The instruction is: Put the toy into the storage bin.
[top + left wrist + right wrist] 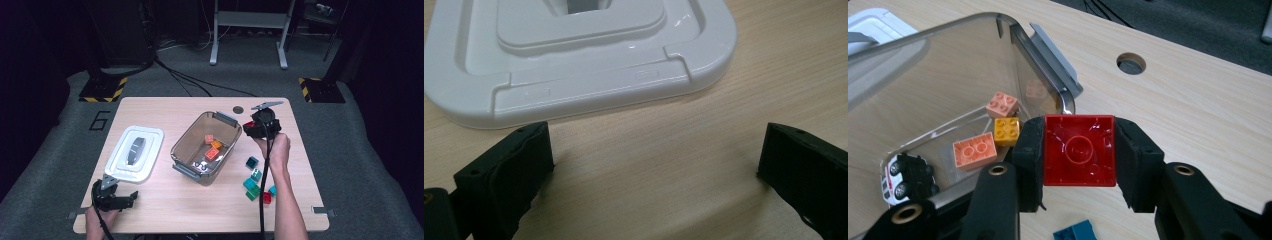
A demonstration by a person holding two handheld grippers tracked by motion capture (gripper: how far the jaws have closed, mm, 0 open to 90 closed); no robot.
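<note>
A clear grey bin (200, 132) stands mid-table, holding a few orange and yellow bricks (214, 147) and a small toy car (905, 177). At its right rim hangs my right gripper (248, 127), shut on a red brick (1079, 150) whose hollow underside faces the camera; the brick is just outside the bin's corner (1058, 95). My left gripper (131, 197) rests low at the table's front left, jaws wide open on bare wood, just in front of the white lid (574, 55). More teal, green and red bricks (255, 182) lie to the right of the bin.
The white lid (135, 152) lies flat left of the bin. A round cable hole (238, 109) sits in the table behind the bin. A person's forearms come in from the front edge. Beyond the table are floor cables and a stand's legs.
</note>
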